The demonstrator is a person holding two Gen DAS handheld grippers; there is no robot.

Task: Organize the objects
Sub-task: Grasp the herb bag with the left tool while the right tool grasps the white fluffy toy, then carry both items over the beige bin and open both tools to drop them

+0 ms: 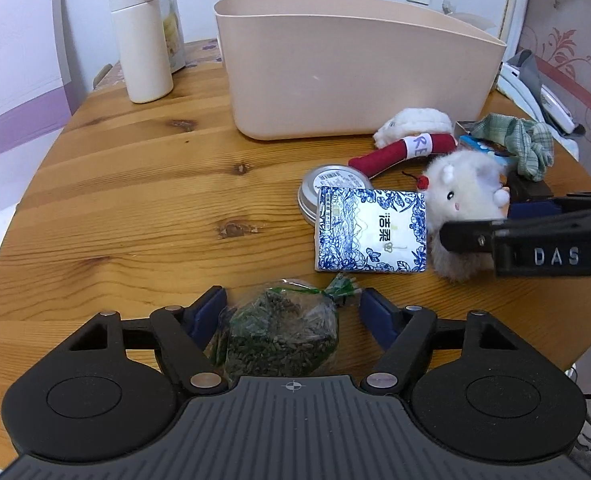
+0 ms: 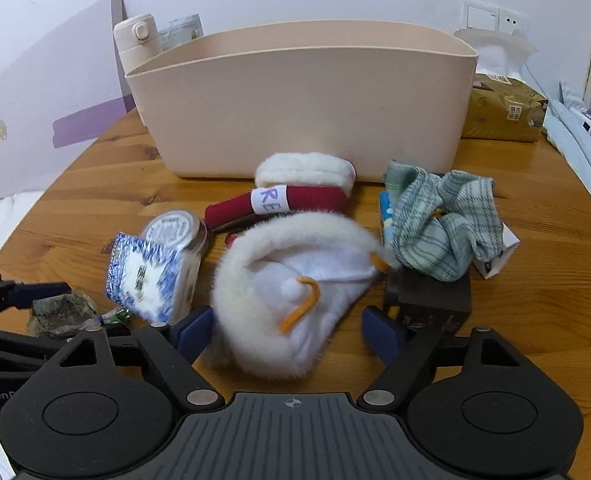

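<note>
Jaws of the left gripper [image 1: 291,312] stand spread, the bag of dried herbs [image 1: 281,334] lying between them, neither pad clamped on it. The right gripper [image 2: 285,330] likewise straddles the plush hamster [image 2: 291,292] with its pads apart. The beige bin [image 1: 351,68] lies straight ahead of both — the right is nearer.

A round wooden surface [image 1: 143,200] with knots in its planks carries everything. At its far left stands a white insulated bottle [image 1: 141,36] with a flip lid, upright, and just behind it a clear pouch [image 1: 173,28] leans against the wall. A white and purple board [image 1: 19,64] stands tilted at the left edge. On the white wall sits a light switch plate [image 2: 482,17] with a socket [image 2: 513,21] beside it. A gold tissue pack [image 2: 503,108] lies at the far right, with a white tissue [image 2: 495,46] sticking up behind it. Patterned pink wallpaper [image 1: 567,56] covers the right side.
</note>
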